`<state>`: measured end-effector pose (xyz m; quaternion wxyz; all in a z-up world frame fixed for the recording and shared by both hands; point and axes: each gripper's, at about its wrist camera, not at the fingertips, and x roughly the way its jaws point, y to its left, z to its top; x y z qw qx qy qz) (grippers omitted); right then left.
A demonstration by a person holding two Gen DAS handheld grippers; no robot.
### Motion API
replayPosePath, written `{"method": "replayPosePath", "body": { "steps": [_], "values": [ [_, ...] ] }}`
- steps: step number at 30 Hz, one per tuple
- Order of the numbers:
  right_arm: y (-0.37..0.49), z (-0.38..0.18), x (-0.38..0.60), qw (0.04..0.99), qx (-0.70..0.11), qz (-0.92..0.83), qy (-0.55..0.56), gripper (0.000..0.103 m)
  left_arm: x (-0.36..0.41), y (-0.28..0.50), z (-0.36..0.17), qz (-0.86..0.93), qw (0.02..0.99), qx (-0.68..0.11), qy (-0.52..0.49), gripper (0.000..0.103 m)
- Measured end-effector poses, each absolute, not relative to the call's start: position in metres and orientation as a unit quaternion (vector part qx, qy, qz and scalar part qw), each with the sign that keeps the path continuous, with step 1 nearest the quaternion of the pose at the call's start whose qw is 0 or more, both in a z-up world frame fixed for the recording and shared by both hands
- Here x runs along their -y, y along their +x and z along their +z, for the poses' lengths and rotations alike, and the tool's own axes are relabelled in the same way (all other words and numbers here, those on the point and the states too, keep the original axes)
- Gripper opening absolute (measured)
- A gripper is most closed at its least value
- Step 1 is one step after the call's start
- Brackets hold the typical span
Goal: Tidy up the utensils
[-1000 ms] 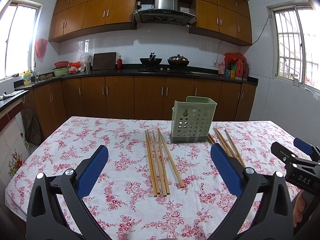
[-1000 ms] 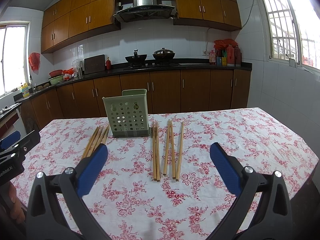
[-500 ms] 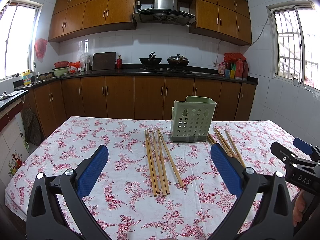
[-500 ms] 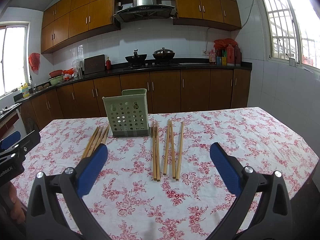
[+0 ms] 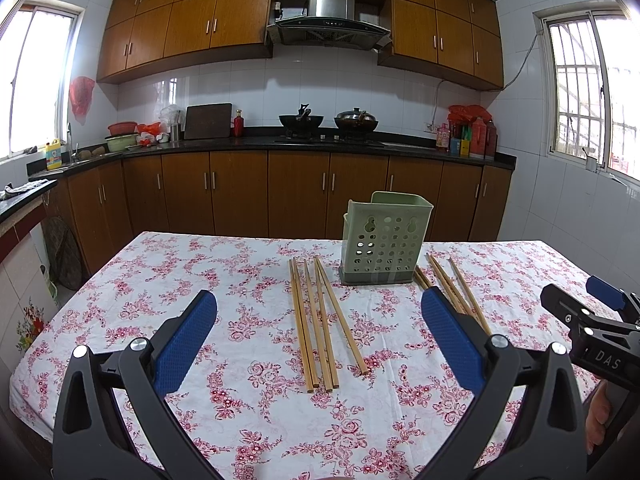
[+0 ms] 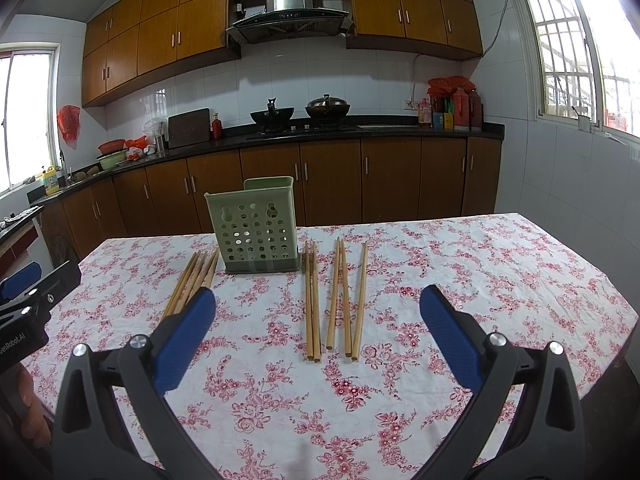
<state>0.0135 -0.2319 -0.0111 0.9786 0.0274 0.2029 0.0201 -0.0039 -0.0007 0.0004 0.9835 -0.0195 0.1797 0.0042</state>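
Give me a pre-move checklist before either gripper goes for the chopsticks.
1. Left gripper open, nothing held: ok.
2. Right gripper open, nothing held: ok.
3. Green holder upright on the tablecloth: ok.
4. Left chopstick group flat on the cloth, nothing lying on it: ok.
5. Right chopstick group flat, unobstructed: ok.
6. Holder interior free of contents: cannot tell, both views see only its perforated wall.
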Motion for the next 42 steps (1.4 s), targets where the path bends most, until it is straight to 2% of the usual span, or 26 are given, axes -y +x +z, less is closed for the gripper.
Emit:
{"method": "replayPosePath", "body": {
  "steps": [19, 21, 27, 28, 30, 31, 33, 36, 40, 42],
  "values": [
    [0.014, -0.018, 0.232, 0.977, -0.21, 0.02, 0.028, 0.099, -0.001, -0.004, -0.001, 0.007, 0.981, -0.191, -0.027, 0.101],
    [0.02, -0.021, 0.234, 0.975, -0.221, 0.017, 0.029, 0.099, -0.002, 0.002, -0.005, 0.015, 0.977, -0.209, -0.03, 0.101],
    [0.063, -0.042, 0.257, 0.953, -0.298, -0.027, 0.048, 0.098, -0.027, 0.038, -0.037, 0.057, 0.941, -0.327, -0.066, 0.101],
    [0.074, -0.046, 0.263, 0.947, -0.314, -0.034, 0.058, 0.095, -0.035, 0.044, -0.043, 0.061, 0.935, -0.343, -0.073, 0.101],
    [0.093, -0.051, 0.272, 0.938, -0.337, -0.042, 0.066, 0.076, -0.045, 0.051, -0.054, 0.068, 0.923, -0.369, -0.085, 0.101],
    [0.104, -0.054, 0.275, 0.934, -0.347, -0.042, 0.07, 0.071, -0.048, 0.053, -0.056, 0.07, 0.921, -0.374, -0.087, 0.101],
    [0.123, -0.06, 0.28, 0.928, -0.363, -0.04, 0.076, 0.052, -0.053, 0.059, -0.062, 0.072, 0.916, -0.384, -0.091, 0.101],
    [0.155, -0.072, 0.283, 0.915, -0.392, -0.032, 0.087, 0.035, -0.06, 0.068, -0.069, 0.068, 0.909, -0.398, -0.103, 0.101],
    [0.19, -0.091, 0.276, 0.903, -0.421, -0.028, 0.08, 0.027, -0.064, 0.083, -0.076, 0.056, 0.902, -0.413, -0.114, 0.101],
    [0.204, -0.1, 0.272, 0.897, -0.435, -0.028, 0.075, 0.026, -0.064, 0.09, -0.078, 0.05, 0.9, -0.417, -0.113, 0.097]
  ]
}}
